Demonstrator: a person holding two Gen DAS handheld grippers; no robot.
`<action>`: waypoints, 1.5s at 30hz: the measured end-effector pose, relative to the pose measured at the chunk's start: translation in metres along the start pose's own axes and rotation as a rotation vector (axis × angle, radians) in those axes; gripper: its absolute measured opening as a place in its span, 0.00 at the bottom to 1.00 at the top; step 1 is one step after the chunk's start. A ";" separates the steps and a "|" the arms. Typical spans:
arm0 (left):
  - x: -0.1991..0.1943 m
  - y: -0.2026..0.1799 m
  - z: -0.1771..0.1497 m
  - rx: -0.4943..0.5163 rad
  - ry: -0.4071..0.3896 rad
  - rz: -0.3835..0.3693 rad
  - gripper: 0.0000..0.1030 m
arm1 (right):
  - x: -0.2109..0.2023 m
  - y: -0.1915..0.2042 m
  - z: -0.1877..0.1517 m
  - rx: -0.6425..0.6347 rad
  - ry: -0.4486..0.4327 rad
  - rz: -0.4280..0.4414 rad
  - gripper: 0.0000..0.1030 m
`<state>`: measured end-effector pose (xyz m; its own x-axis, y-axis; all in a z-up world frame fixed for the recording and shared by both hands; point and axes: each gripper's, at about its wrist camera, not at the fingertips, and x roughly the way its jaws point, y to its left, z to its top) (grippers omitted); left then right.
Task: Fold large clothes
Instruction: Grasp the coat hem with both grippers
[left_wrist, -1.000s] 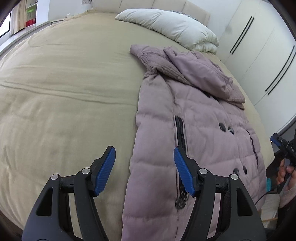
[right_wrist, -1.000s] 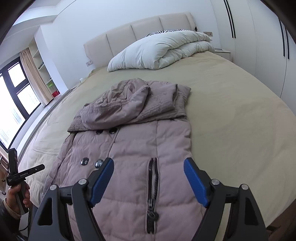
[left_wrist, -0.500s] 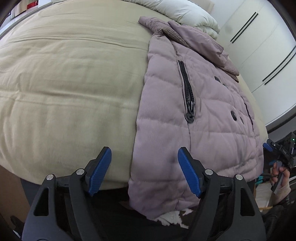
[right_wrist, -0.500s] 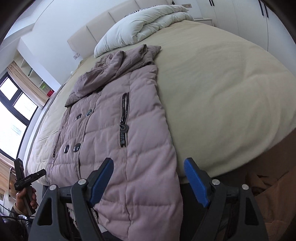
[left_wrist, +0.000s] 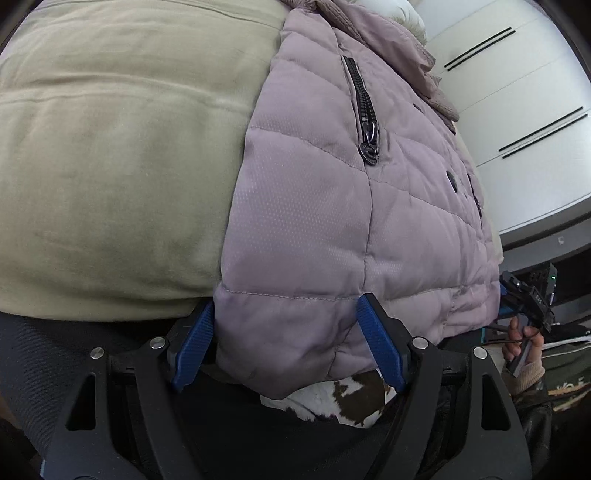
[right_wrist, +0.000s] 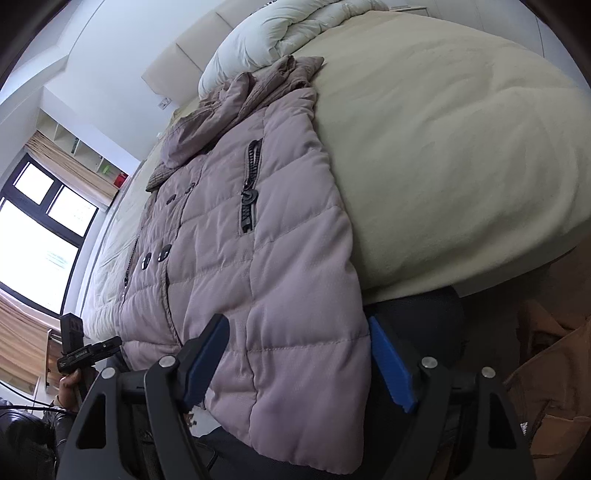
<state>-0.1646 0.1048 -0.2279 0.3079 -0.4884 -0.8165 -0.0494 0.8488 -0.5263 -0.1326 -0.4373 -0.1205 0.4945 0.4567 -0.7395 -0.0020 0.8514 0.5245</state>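
Mauve quilted coat (left_wrist: 332, 206) lies flat on the beige bed (left_wrist: 110, 166), buttoned side up, its hem hanging over the near edge of the mattress. Left gripper (left_wrist: 284, 347) straddles the left hem corner, jaws spread, pads not pressing the fabric. Right gripper (right_wrist: 295, 362) straddles the right hem corner, jaws likewise spread, nothing pinched yet. Likely step: grab both hem corners to fold the bottom up toward the hood (right_wrist: 207, 122). Risks: slick puffy shell could slip out if the pads catch only the outer layer; uneven bite between sides would skew the fold; the overhanging hem could drag the coat off the bed if one side lets go.
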 end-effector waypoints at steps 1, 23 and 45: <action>0.003 0.001 -0.001 0.001 0.009 -0.011 0.74 | 0.000 0.000 -0.001 0.004 0.003 0.014 0.78; 0.023 0.000 0.002 0.030 0.071 -0.094 0.60 | 0.013 -0.009 -0.016 -0.015 0.130 0.115 0.60; -0.044 -0.034 0.017 0.082 -0.029 -0.298 0.11 | 0.003 0.002 -0.012 -0.064 0.088 0.159 0.13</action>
<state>-0.1602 0.1011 -0.1697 0.3244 -0.7131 -0.6215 0.1238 0.6834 -0.7195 -0.1420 -0.4311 -0.1270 0.4057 0.6056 -0.6846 -0.1306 0.7798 0.6123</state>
